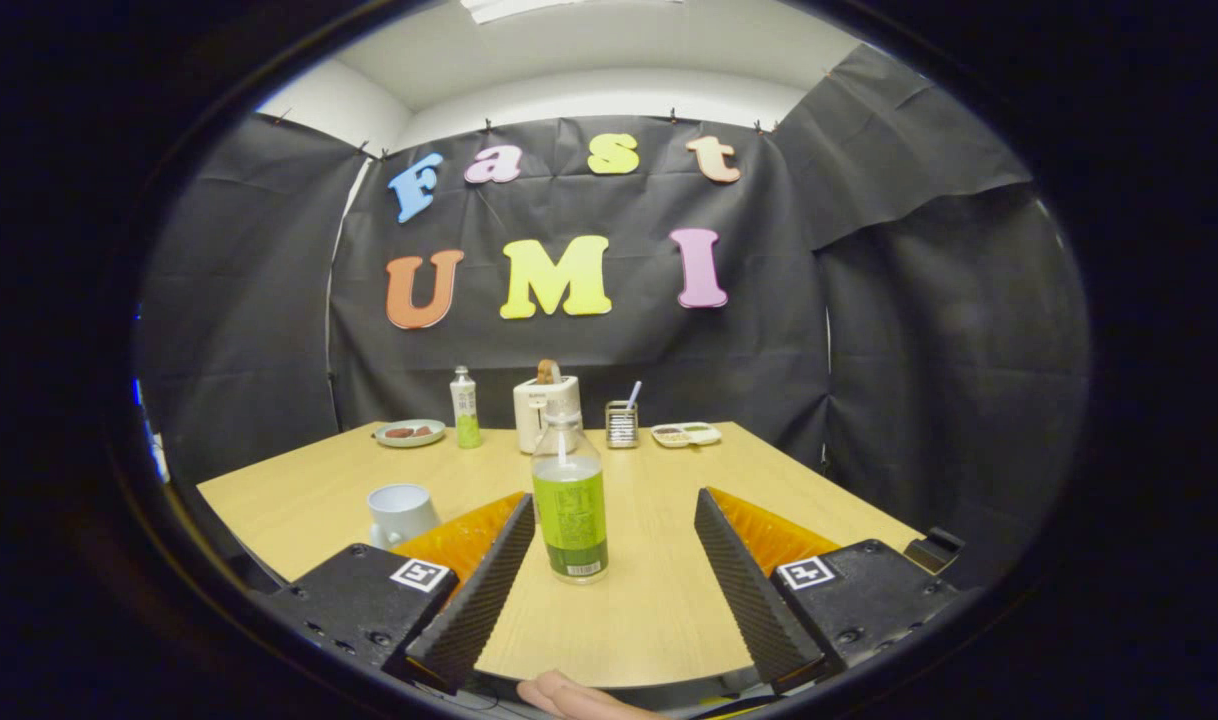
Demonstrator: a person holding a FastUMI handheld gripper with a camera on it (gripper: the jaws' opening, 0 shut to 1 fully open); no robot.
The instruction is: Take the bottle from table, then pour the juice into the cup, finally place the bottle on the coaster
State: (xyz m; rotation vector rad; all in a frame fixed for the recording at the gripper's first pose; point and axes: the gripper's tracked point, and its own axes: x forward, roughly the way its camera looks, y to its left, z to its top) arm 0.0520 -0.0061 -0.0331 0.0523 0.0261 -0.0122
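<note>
Gripper (609, 510): fingers held wide apart, nothing pressed | bottle (570, 505): stood upright between them, nearer the left finger, untouched | cup (400, 512): seen at 10 o'clock from the bottle | table (659, 610): wooden

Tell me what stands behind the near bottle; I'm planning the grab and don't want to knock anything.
Behind the bottle, between the open tool fingers, stands a white toaster with toast in its slot; the bottle's neck covers part of its front. Further aside: a second bottle and a metal holder.
</note>
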